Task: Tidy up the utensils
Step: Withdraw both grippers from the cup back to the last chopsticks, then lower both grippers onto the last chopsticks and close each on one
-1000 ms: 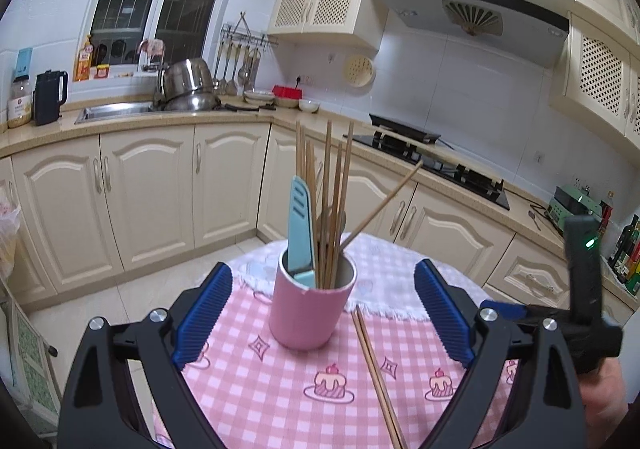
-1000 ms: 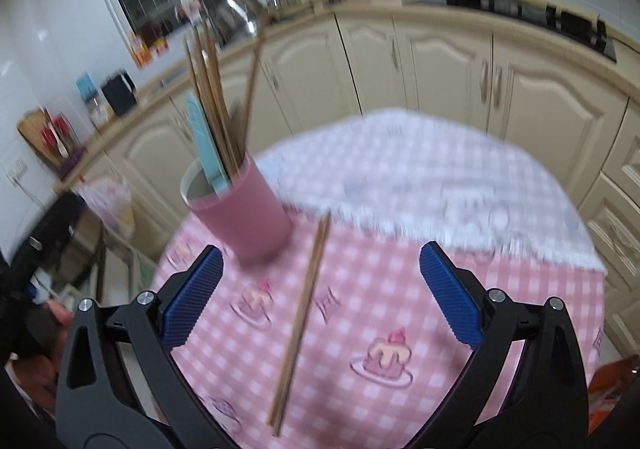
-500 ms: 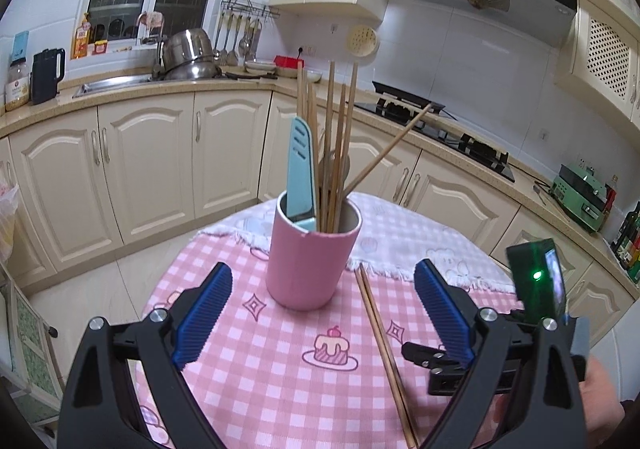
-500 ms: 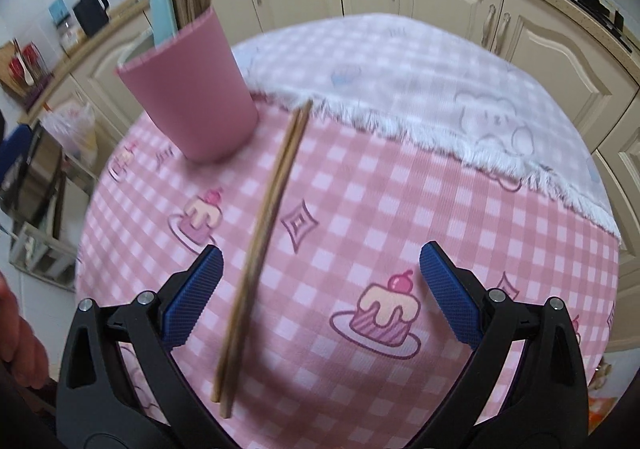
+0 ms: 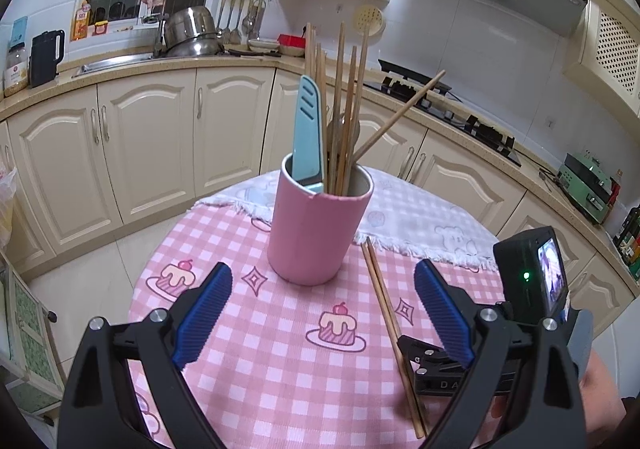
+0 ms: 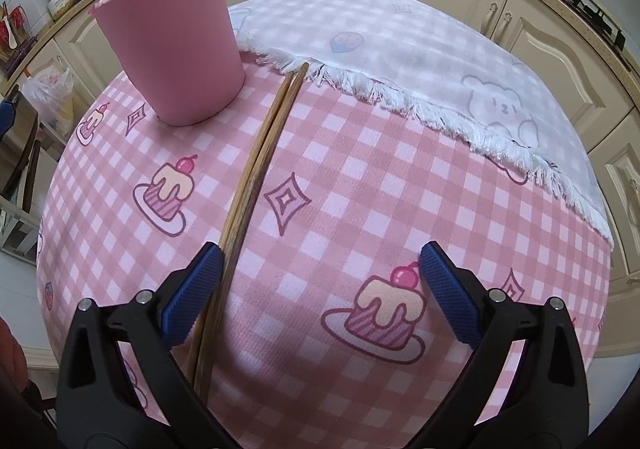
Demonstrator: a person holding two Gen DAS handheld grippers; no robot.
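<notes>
Right hand-held gripper (image 6: 320,273) gapes beside loose chopsticks (image 6: 256,169).

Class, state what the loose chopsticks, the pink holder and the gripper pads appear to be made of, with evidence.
Chopsticks: likely wood or bamboo, brown with streaky grain.
Pink holder: matte, no glare; plastic or ceramic, unclear.
Right gripper pads: blue, cross-hatched, probably rubber.

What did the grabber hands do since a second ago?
The right gripper came down low over the table, jaws still open, and now straddles the chopsticks near their close end. The left gripper stayed open, empty. The pink cup and chopsticks haven't moved.
</notes>
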